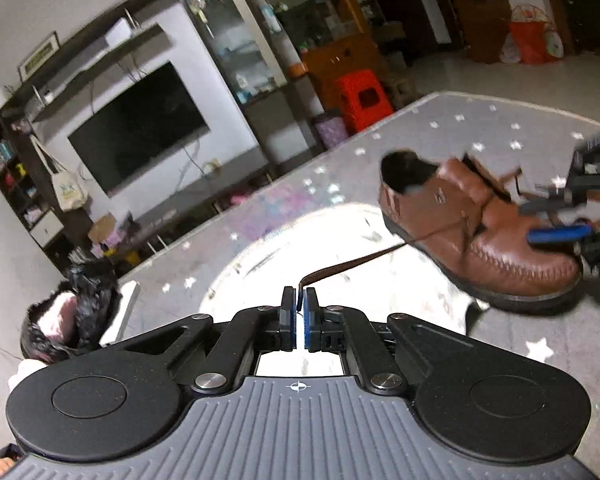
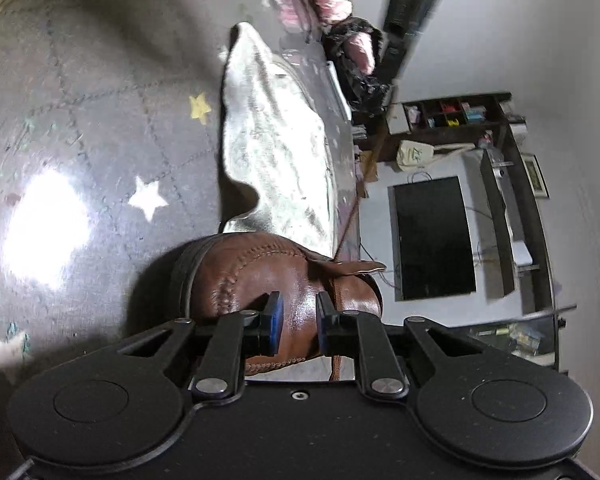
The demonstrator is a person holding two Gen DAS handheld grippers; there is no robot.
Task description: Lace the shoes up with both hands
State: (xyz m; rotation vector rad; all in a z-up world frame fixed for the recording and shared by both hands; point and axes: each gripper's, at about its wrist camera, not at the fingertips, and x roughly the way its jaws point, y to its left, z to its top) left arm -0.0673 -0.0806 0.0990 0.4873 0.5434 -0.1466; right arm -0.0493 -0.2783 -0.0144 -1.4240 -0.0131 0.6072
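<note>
Two grippers are at work on one brown shoe (image 1: 476, 236), which sits on the grey starred mat (image 1: 440, 128), partly over a white cloth (image 1: 340, 236). My left gripper (image 1: 299, 300) pinches the end of the brown lace (image 1: 352, 264), which runs taut to the shoe's eyelets at far right. My right gripper (image 2: 298, 312) hovers over the toe with its jaws parted, and I see nothing caught between the blue pads (image 2: 275, 320).
</note>
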